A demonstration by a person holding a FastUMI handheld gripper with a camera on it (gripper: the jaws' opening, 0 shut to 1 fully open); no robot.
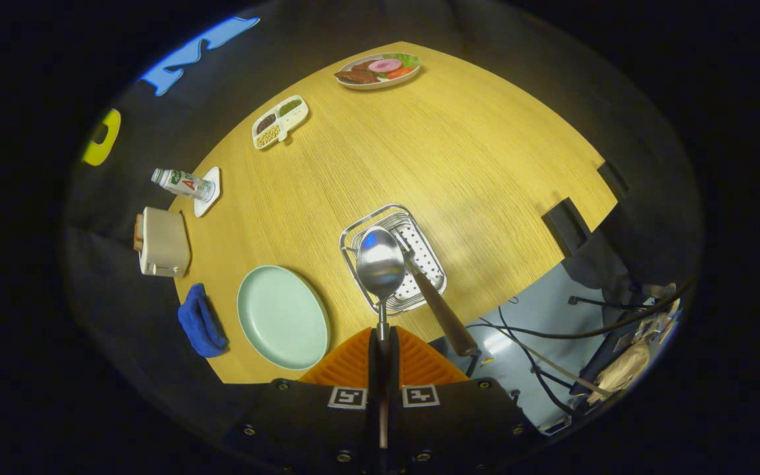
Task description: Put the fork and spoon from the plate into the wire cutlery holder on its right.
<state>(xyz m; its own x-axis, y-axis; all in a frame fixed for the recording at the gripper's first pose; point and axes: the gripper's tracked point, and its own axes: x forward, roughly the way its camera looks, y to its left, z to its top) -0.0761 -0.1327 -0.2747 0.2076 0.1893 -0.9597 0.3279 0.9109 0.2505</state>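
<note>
Gripper (pixel 380 343): fingers clenching the handle of a shiny steel spoon (pixel 380 264), bowl hanging over the holder.
Round wooden table (pixel 485 165): carrying everything.
Pale green round plate (pixel 282 316): lying bare at nine o'clock of the fingers.
Rectangular wire cutlery holder (pixel 360 232): sitting at twelve o'clock, beyond the fingers.
Wooden-handled fork (pixel 443 310): leaning in the holder already; spoon remaining.

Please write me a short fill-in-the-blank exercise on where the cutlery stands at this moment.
1. The gripper is shut on the ____ handle.
2. The spoon is held over the wire ____.
3. The fork already leans in the cutlery holder, so the green plate is ____.

Missing words: spoon's; cutlery holder; empty
</note>
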